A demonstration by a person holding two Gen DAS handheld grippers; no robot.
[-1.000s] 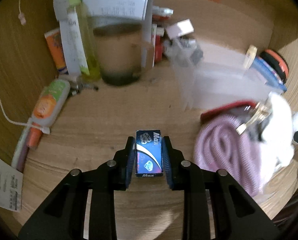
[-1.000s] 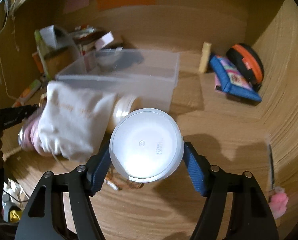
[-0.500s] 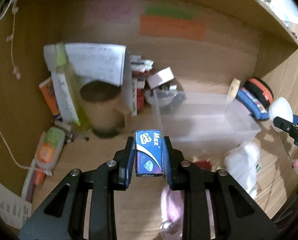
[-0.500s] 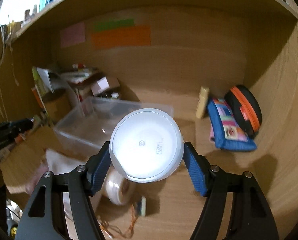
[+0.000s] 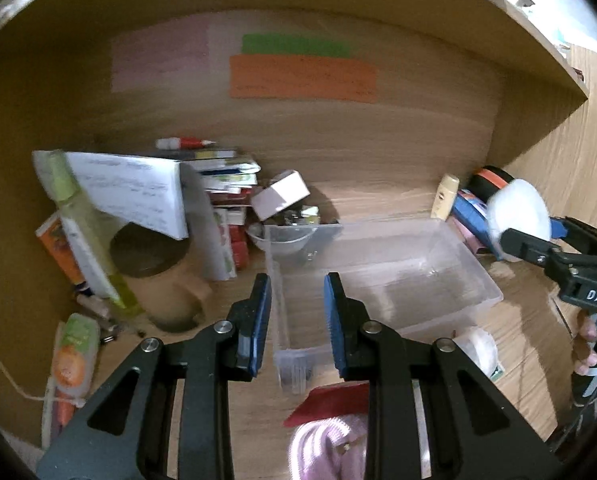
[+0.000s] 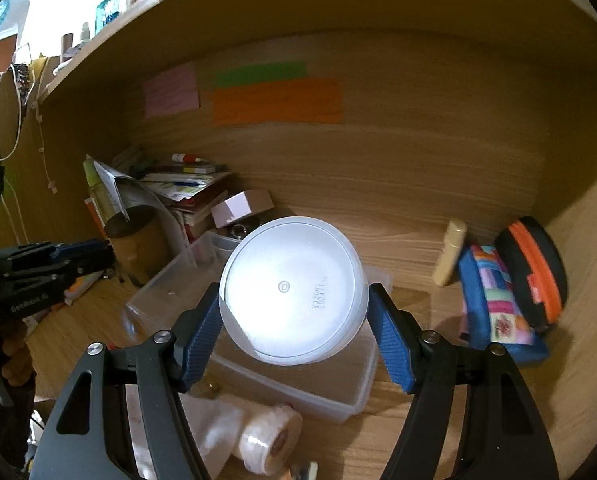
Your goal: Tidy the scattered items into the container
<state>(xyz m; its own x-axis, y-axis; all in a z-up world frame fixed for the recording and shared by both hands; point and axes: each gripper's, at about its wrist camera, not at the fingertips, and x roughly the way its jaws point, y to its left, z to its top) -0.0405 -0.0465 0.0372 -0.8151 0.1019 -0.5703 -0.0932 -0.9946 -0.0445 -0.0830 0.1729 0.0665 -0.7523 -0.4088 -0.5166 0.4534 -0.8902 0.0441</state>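
**Tub over the bin, other gripper bare**

The right gripper (image 6: 294, 336) clamps a round white plastic tub (image 6: 292, 294) above the clear rectangular plastic container (image 5: 382, 280) on the wooden desk (image 5: 418, 200). The left gripper (image 5: 297, 320) stands parted with nothing between its blue pads, over the container's near-left corner. A pink coiled item (image 5: 326, 448) lies below it.

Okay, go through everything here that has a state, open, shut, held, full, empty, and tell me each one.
left gripper: open, holding nothing.
right gripper: shut on the white tub.
clear bin: lidless, looks empty in the visible part.
black and orange case: looks zipped shut, leaning in the corner.
tape roll: lying on the desk, outside the bin.
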